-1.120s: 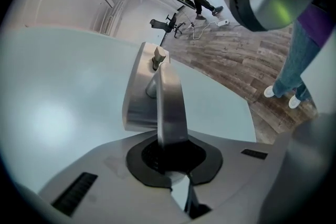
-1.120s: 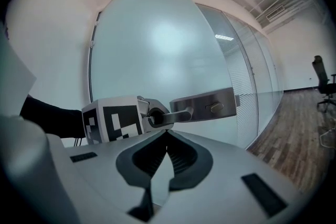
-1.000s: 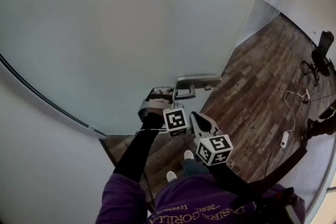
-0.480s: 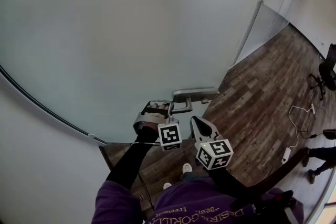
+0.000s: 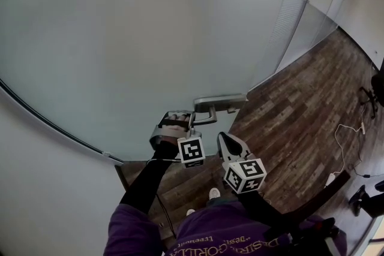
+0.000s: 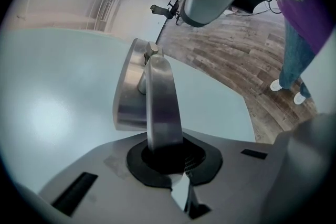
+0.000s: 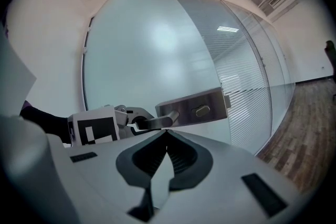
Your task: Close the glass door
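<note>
The frosted glass door point(image 5: 150, 39) fills most of the head view. Its steel lock plate point(image 5: 220, 102) carries a lever handle point(image 5: 207, 116). My left gripper point(image 5: 187, 122) is shut on that lever; in the left gripper view the lever point(image 6: 160, 107) runs down into the closed jaws of the left gripper point(image 6: 167, 157). My right gripper point(image 5: 225, 139) hovers just right of and below the handle, apart from it. In the right gripper view the right gripper point(image 7: 167, 136) is shut on nothing, with the lever point(image 7: 157, 122) and the door point(image 7: 147, 50) beyond.
A fixed, striped glass partition point(image 5: 300, 3) stands just past the door's free edge. Wooden floor point(image 5: 300, 105) spreads to the right, with a white cable point(image 5: 348, 129) lying on it. My shoes point(image 5: 214, 193) show below the grippers.
The door has swung with my left gripper on its lever; its free edge now lies closer to the striped partition. Both grippers shifted along with it.
</note>
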`<state>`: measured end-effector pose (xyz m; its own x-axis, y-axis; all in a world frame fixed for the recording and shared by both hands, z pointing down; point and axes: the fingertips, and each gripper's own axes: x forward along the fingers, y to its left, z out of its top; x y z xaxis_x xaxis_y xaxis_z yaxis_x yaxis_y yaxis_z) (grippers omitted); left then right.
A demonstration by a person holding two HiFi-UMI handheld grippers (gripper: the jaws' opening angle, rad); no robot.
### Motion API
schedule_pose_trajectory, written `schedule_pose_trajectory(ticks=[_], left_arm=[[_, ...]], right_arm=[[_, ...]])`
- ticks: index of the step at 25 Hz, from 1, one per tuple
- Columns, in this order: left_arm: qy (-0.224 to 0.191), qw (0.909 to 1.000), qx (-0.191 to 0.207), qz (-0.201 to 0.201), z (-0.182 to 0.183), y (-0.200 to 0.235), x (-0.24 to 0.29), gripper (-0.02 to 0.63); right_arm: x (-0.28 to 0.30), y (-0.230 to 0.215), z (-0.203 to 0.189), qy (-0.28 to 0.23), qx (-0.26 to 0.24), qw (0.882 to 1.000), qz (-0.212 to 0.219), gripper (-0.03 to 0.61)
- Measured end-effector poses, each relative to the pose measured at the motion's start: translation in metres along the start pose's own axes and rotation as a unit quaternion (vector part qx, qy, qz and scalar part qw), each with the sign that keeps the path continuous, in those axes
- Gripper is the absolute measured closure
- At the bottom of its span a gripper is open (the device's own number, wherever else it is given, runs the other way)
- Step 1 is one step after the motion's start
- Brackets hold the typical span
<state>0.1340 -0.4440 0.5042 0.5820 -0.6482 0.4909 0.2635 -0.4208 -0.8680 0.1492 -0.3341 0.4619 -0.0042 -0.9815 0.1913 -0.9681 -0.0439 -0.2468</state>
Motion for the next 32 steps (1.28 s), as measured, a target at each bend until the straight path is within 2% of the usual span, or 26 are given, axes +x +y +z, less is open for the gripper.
schedule_pose_trajectory(ticks=[3, 6, 9, 15, 20, 25, 32], left_arm=[[0.015, 0.9998, 0.01, 0.0, -0.004, 0.008, 0.012, 0.614], [0.011, 0.9999, 0.007, 0.004, -0.006, 0.015, 0.024, 0.614], [0.008, 0.9999, -0.01, 0.003, -0.008, 0.022, 0.031, 0.614], [0.028, 0.9992, -0.024, 0.013, -0.011, 0.029, 0.043, 0.614], [0.051, 0.9973, -0.051, 0.013, -0.016, 0.035, 0.047, 0.614], [0.079, 0.996, -0.04, 0.009, -0.023, 0.035, 0.05, 0.614], [0.083, 0.9958, -0.038, -0.009, -0.027, 0.027, 0.056, 0.614]], right_arm=[[0.005, -0.01, 0.006, 0.001, 0.002, 1.0, 0.002, 0.581], [0.012, -0.02, 0.01, 0.0, 0.005, 1.0, 0.001, 0.581], [0.018, -0.026, 0.013, 0.001, 0.005, 1.0, 0.003, 0.581], [0.016, -0.042, 0.015, 0.003, 0.002, 1.0, 0.012, 0.581], [0.009, -0.054, 0.016, 0.004, 0.003, 1.0, 0.017, 0.581], [0.0, -0.064, 0.011, 0.003, 0.01, 1.0, 0.015, 0.581], [0.004, -0.067, 0.011, -0.003, 0.011, 1.0, 0.009, 0.581]])
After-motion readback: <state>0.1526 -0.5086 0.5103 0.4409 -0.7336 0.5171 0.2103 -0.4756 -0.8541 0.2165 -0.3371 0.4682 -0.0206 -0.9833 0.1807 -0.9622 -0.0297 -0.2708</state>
